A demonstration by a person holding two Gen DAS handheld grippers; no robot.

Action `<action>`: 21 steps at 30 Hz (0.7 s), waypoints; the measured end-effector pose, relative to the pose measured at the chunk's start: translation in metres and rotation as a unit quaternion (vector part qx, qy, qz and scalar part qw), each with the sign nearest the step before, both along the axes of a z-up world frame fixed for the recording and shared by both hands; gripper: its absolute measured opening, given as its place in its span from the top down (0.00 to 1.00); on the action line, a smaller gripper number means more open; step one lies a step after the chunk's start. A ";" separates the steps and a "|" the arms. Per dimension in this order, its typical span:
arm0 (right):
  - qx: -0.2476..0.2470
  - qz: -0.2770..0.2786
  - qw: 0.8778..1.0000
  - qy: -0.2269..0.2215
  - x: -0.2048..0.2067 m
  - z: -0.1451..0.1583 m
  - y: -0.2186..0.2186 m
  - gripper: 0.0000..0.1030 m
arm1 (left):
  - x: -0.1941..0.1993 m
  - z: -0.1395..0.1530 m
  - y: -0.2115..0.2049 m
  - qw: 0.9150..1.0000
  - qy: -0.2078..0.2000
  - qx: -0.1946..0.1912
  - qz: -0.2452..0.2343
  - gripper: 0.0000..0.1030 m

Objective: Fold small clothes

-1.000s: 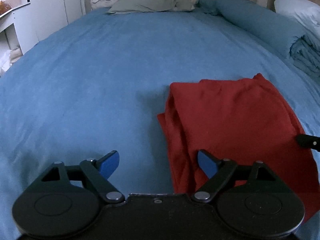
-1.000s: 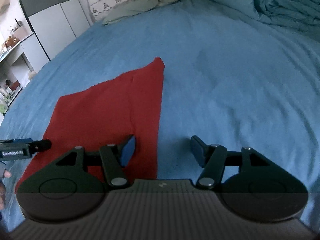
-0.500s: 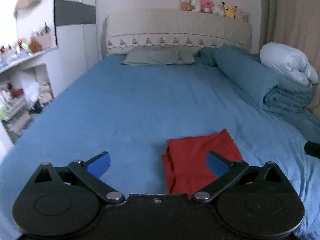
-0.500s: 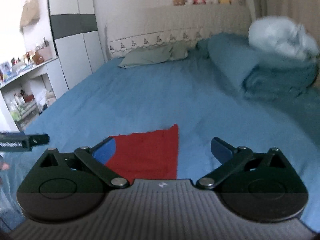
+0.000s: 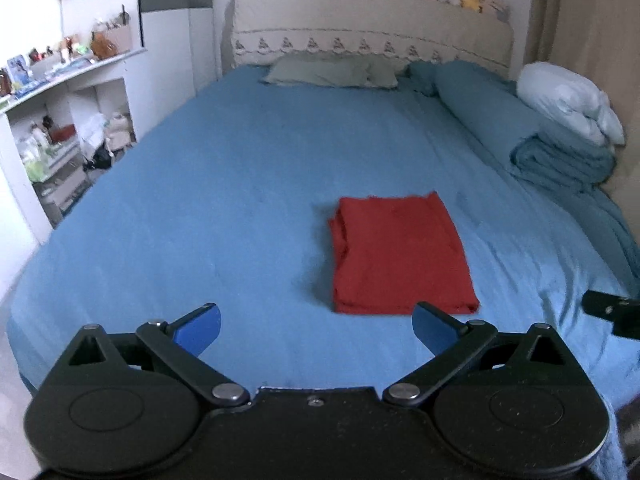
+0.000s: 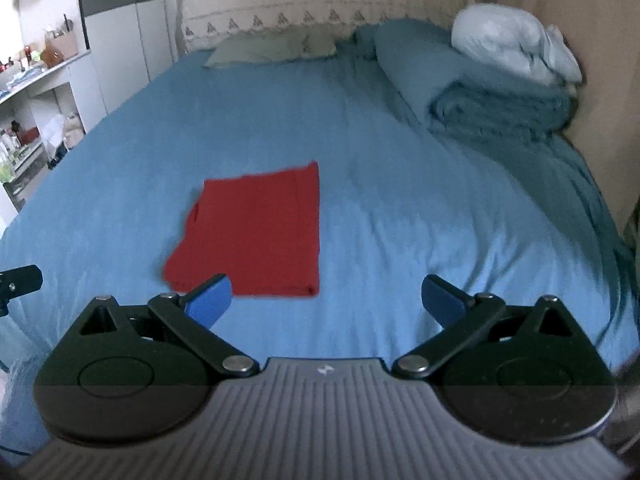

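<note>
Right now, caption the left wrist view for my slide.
Open left gripper above a folded red garment on the blue bed.

Lighting: dim, soft daylight from the left, where the wall (image 5: 24, 16) blows out white. Shadows: faint, one just left of the red cloth (image 5: 400, 256) on the bed (image 5: 224, 184). Glare: none on the sheet. Blur: slight smear throughout, stronger in the right view. Distortion: fisheye, edges bent, corners black.
</note>
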State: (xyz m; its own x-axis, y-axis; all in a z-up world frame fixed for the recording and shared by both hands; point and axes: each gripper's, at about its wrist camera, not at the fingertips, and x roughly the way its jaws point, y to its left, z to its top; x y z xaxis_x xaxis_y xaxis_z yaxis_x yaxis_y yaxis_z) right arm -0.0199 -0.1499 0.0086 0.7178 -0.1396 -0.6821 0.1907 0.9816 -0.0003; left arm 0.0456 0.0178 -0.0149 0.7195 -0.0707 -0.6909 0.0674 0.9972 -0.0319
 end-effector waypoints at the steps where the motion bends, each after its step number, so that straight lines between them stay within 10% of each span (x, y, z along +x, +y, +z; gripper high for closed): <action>1: 0.000 -0.006 1.000 0.005 -0.006 -0.003 0.002 0.00 | -0.002 -0.001 -0.001 1.000 0.003 0.000 -0.004 0.00; 21: -0.016 -0.010 1.000 -0.001 -0.028 -0.001 0.006 0.00 | -0.021 0.003 -0.015 0.999 -0.023 0.010 -0.020 0.00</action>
State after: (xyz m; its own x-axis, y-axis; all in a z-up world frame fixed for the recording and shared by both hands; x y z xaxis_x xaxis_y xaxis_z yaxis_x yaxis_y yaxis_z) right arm -0.0484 -0.1444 0.0076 0.7165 -0.1751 -0.6752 0.2095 0.9773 -0.0312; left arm 0.0250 0.0026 -0.0121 0.7467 -0.0868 -0.6595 0.1082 0.9941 -0.0083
